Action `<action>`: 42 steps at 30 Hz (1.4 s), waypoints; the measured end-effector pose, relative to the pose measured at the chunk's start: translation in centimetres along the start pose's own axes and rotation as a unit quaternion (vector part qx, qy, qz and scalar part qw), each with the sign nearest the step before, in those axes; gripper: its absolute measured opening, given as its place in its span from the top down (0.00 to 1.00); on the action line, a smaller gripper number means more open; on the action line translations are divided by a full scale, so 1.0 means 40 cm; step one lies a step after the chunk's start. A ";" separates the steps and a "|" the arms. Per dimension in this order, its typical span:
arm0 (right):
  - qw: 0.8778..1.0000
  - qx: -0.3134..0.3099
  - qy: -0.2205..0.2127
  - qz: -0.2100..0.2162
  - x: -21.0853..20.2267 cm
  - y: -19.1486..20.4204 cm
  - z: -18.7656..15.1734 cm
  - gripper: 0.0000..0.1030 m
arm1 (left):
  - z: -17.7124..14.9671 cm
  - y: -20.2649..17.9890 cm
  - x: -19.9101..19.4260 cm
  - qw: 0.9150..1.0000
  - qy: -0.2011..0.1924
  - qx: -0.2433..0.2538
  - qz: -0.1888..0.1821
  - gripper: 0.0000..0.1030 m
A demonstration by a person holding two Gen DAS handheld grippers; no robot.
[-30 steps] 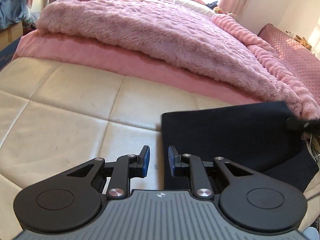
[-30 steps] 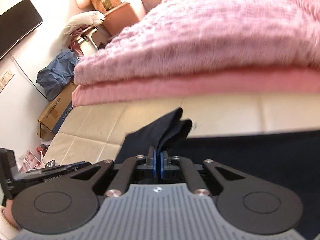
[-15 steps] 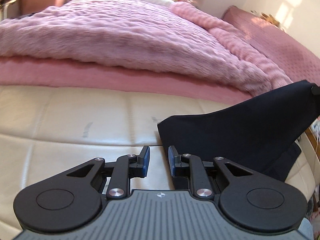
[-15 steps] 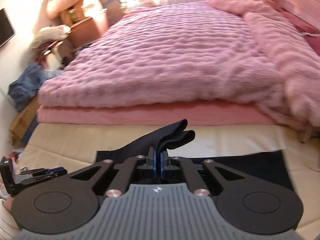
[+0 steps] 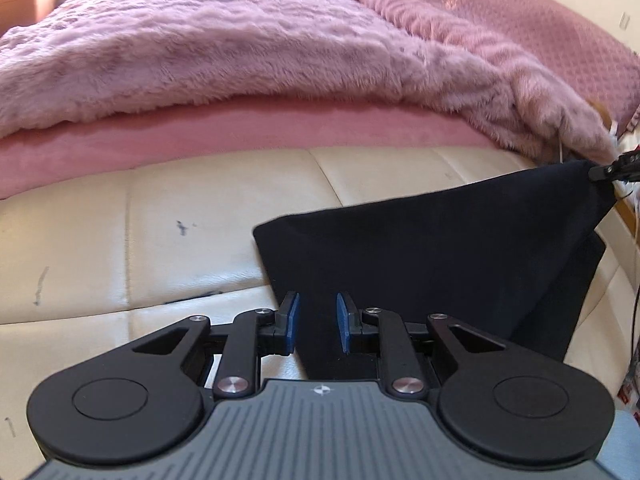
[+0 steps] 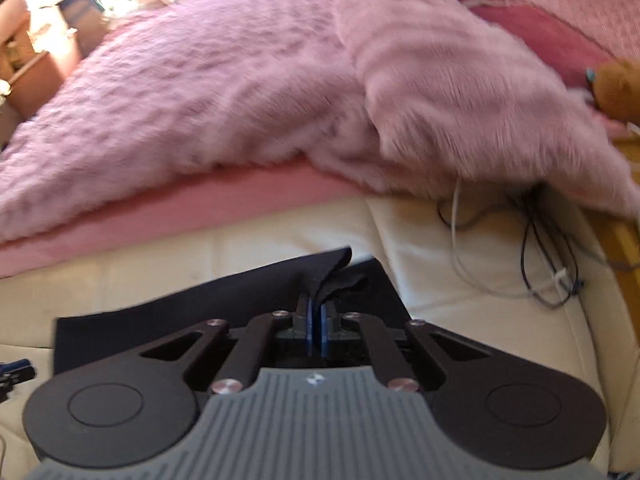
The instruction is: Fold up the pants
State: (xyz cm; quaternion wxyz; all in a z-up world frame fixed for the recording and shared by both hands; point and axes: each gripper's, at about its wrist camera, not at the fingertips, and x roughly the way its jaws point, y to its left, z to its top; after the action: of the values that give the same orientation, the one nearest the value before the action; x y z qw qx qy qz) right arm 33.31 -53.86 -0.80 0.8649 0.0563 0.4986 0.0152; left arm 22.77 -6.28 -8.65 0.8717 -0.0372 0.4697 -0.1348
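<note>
Navy fabric, the pants (image 5: 440, 256), lies on the cream leather bench (image 5: 160, 220) that runs along the foot of the pink-covered bed (image 5: 240, 60). A second ago the right claw (image 6: 316, 324) had its pinched corner over the left part of the bench, with a black screen and a cardboard box in its view; now it has swept across to the right end, where loose cables (image 6: 532, 240) trail over the leather. Seen from the left wrist camera, the cloth has changed from a flat dark panel into a raised sheet, its far corner lifted up to the other claw at the right edge of the view. That reads as a fold in mid-carry: one end of the pants is being drawn over the rest, and it has not yet been laid down.

The right claw is closed tight on a bunched corner of the pants, the fabric sticking out past its blue pads (image 6: 307, 320). The left claw (image 5: 318, 326) stands narrowly apart and holds nothing; the near left edge of the pants runs just beneath and in front of its pads, and whether they touch the cloth I cannot tell.
</note>
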 end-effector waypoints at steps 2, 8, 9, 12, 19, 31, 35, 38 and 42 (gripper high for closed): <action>1.000 -0.007 0.010 -0.013 0.056 -0.009 -0.022 1.00 | -0.001 -0.006 0.023 1.000 0.011 0.004 0.010 0.79; 0.999 -0.010 0.020 -0.031 0.159 -0.048 -0.057 1.00 | -0.018 0.002 0.061 0.999 0.033 0.005 0.025 0.79; 0.999 -0.009 0.022 -0.032 0.169 -0.054 -0.059 1.00 | -0.021 0.002 0.063 0.999 0.033 0.005 0.025 0.79; 0.999 -0.016 0.017 -0.034 0.176 -0.047 -0.059 1.00 | -0.022 0.000 0.064 0.999 0.033 0.011 0.026 0.79; 0.988 -0.103 -0.108 -0.043 0.033 0.044 -0.069 1.00 | -0.023 0.009 0.058 0.999 0.030 0.004 0.019 0.79; 0.979 -0.155 -0.076 -0.111 0.169 0.047 -0.134 1.00 | -0.022 0.018 0.049 0.999 0.029 -0.010 0.015 0.79; 0.976 -0.163 -0.059 -0.132 0.201 0.048 -0.127 1.00 | -0.019 0.023 0.051 0.999 0.030 -0.016 0.020 0.77; 0.980 -0.150 -0.042 -0.126 0.236 0.029 -0.135 1.00 | -0.019 0.034 0.045 0.999 0.026 -0.032 0.017 0.69; 0.975 -0.138 -0.052 -0.163 0.219 0.018 -0.146 0.87 | -0.012 0.077 0.036 0.996 0.010 -0.092 -0.002 0.65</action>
State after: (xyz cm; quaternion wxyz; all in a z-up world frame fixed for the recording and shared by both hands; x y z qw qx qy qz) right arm 32.67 -51.92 -11.15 0.8798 -0.1453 0.4484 -0.0606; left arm 23.74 -3.66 -10.66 0.8595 -0.1167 0.4889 -0.0933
